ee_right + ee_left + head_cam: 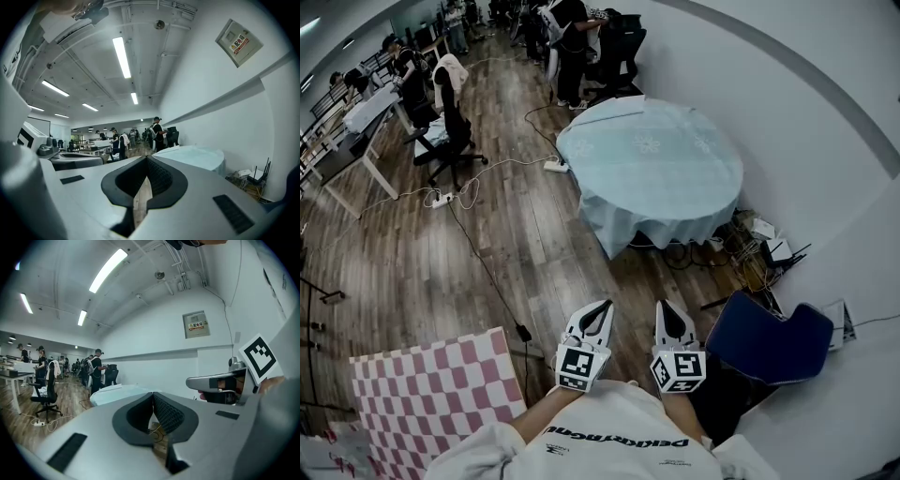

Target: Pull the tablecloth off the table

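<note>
A pale blue tablecloth (656, 159) with faint flower prints covers a round table near the white wall; its skirt (628, 230) hangs down at the front. The same tablecloth (112, 391) shows far ahead in the left gripper view, and the tablecloth (199, 157) lies ahead to the right in the right gripper view. My left gripper (602, 306) and right gripper (664, 307) are held side by side close to my body, well short of the table. Both are shut, holding nothing; the jaw tips meet in each gripper view.
A dark blue chair (769, 339) stands right of my grippers. A pink checkered board (431, 394) lies lower left. Cables and a power strip (555, 166) run over the wood floor. Cluttered wires (741, 244) sit by the wall. People and office chairs (450, 122) are at the far desks.
</note>
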Demonstrator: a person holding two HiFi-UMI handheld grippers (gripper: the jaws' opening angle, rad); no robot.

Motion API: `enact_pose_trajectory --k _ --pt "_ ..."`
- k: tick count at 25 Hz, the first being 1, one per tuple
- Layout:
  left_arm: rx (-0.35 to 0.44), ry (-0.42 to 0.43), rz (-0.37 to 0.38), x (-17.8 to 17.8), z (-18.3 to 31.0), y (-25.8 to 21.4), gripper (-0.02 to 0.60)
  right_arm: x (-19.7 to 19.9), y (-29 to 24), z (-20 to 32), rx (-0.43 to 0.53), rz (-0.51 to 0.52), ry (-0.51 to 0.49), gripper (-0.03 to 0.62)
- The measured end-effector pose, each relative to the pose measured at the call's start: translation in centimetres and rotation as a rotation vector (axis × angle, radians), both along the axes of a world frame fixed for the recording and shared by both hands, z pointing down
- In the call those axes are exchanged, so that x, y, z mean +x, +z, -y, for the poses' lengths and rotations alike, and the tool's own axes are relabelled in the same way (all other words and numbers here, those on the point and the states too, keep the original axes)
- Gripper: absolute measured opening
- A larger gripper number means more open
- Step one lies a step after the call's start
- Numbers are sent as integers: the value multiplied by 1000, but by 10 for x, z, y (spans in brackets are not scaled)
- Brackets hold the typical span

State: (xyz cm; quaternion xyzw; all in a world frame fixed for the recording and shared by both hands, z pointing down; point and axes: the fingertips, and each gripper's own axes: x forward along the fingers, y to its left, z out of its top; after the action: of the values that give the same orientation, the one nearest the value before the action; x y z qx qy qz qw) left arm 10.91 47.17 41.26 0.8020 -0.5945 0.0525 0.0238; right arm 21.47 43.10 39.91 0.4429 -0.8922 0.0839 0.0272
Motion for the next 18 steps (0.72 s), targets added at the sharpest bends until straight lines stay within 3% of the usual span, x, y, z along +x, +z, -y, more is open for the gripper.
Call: enact_pose_trajectory --k 9,18 --pt "13 18 -26 -24 6 1 15 -22 2 5 -7 38 11 36" --pt "21 53 -60 -69 13 2 15 -72 1 11 8 58 31 37"
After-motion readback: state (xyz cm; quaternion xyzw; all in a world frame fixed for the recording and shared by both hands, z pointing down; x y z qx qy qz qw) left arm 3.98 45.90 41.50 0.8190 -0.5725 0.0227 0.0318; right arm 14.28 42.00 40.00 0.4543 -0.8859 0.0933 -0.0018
